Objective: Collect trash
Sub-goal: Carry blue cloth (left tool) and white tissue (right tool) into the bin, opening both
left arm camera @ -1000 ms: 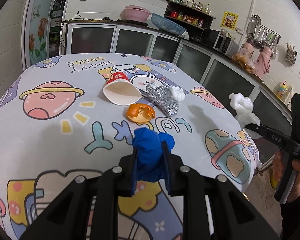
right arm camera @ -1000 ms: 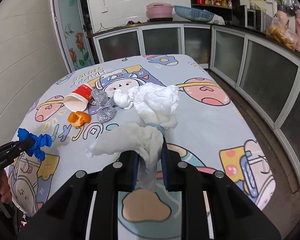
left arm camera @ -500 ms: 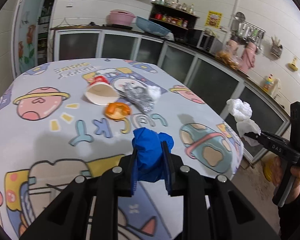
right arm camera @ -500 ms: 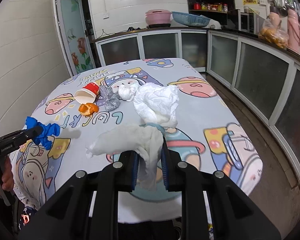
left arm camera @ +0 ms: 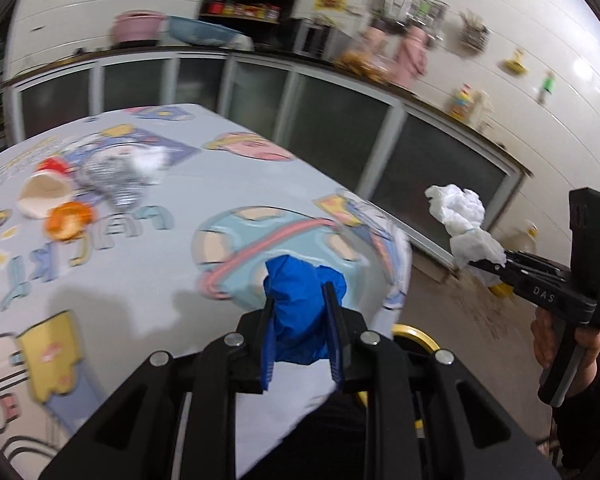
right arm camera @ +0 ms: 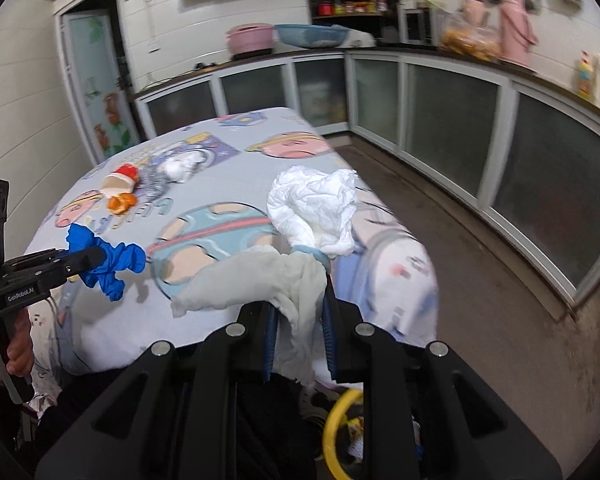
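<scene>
My left gripper [left arm camera: 300, 308] is shut on a crumpled blue glove [left arm camera: 300, 304], held over the table's near corner. From the right wrist view the same blue glove [right arm camera: 108, 260] hangs from the left gripper [right arm camera: 96, 258] at far left. My right gripper [right arm camera: 300, 312] is shut on a wad of white tissue and pale glove [right arm camera: 312, 220], also seen in the left wrist view as the white wad [left arm camera: 464, 220] on the right gripper [left arm camera: 490, 266], beyond the table edge. Below both grippers shows a yellow-rimmed bin [right arm camera: 336, 432], its rim [left arm camera: 416, 334] partly hidden.
On the cartoon-print tablecloth [left arm camera: 140, 264] lie a tipped red-and-white paper cup [left arm camera: 44, 194], an orange peel [left arm camera: 68, 220], a silver foil wrapper [left arm camera: 112, 184] and a white tissue ball [left arm camera: 152, 160]. Glass-fronted cabinets [right arm camera: 460, 120] line the walls. Brown floor [right arm camera: 480, 264] lies to the right.
Both grippers have drawn back from the table's middle toward its near corner, carrying their loads. The yellow bin rim has come into view beneath them.
</scene>
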`<state>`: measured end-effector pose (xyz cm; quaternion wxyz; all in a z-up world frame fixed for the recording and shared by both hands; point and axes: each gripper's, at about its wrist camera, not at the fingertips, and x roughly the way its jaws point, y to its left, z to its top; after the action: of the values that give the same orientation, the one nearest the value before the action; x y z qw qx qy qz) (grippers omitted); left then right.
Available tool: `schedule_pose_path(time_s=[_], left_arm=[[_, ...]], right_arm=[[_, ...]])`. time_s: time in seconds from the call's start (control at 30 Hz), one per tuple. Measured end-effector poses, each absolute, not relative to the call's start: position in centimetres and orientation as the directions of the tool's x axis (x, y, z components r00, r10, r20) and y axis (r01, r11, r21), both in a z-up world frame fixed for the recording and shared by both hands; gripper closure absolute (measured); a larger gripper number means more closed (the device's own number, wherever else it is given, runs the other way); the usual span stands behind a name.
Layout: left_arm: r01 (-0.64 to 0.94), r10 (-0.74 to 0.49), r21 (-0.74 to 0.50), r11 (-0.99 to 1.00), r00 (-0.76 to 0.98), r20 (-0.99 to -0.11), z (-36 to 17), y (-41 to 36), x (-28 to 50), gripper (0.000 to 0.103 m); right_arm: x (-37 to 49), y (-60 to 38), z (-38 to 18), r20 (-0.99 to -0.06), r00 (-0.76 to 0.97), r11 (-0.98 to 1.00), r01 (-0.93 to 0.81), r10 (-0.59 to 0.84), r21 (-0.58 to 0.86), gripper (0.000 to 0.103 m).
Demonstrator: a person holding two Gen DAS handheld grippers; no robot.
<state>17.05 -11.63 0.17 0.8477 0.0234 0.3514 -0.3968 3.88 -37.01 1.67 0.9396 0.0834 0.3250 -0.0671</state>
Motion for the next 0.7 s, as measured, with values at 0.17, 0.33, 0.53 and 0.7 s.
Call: schedule_pose_path(time_s=[0.17, 0.33, 0.53, 0.7], left_arm=[[0.776, -0.698, -0.222, 0.591, 0.353, -0.623, -0.5, -17.2, 15.2, 0.083], [0.846, -0.708, -0.192, 0.498, 0.269, -0.653, -1.6, -23.1, 13.3, 0.083], [0.902, -0.697, -0.18, 0.393, 0.164, -0.698, -3.9, -29.0, 11.2, 0.083], [0.929, -0.672, -0.181, 0.323, 0.09, -0.735, -6.6, -32.8, 9.2, 0.083]], right_arm=[[0.4, -40.3, -0.2, -0.647, 0.75, 0.953, 0.278, -0.136, 0.123, 0.084], [-3.0, -43.1, -2.7, -0.688, 0.698, 0.924, 0.367, -0.2, 0.105, 0.084], [-5.3, -45.5, -6.0, -0.737, 0.639, 0.889, 0.443, -0.222, 0.116, 0.084], [-5.9, -46.8, -9.6, -0.803, 0.558, 0.872, 0.478, -0.211, 0.103, 0.084]])
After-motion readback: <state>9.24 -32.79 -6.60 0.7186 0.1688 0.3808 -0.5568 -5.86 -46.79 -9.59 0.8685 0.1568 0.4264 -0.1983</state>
